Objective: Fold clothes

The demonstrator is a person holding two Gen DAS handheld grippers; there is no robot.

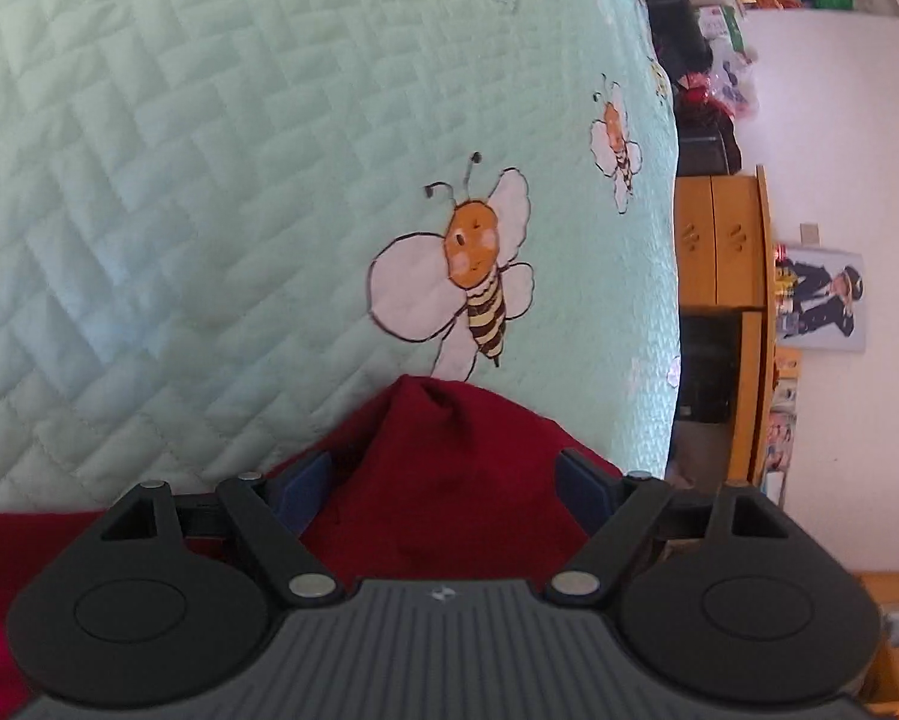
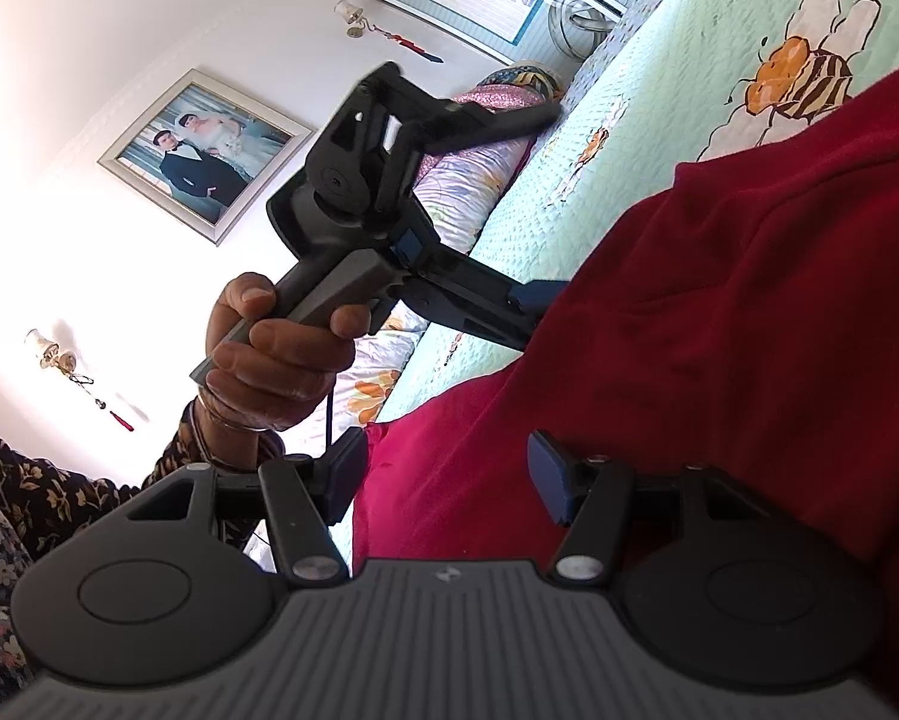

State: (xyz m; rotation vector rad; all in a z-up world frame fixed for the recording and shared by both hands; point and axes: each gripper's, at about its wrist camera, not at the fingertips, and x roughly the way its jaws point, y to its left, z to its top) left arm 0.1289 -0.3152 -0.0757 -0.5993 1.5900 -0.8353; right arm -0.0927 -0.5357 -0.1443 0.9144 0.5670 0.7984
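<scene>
Left gripper (image 1: 443, 489) fingers spread around red garment (image 1: 449, 480) peak pointing up-quilt (image 1: 209, 180) | right gripper (image 2: 449, 480) spread, garment between

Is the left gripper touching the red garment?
Touching. Right wrist view shows the left gripper with its tip against the red garment; left wrist view shows cloth bunched between its jaws.

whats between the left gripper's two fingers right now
A bunched fold of the red garment fills the gap between the left gripper fingers, seen in the left wrist view; the mint bee quilt lies beyond it.

Red garment (image 1: 449, 480) — mint, bee-printed quilt (image 1: 209, 180)
</scene>
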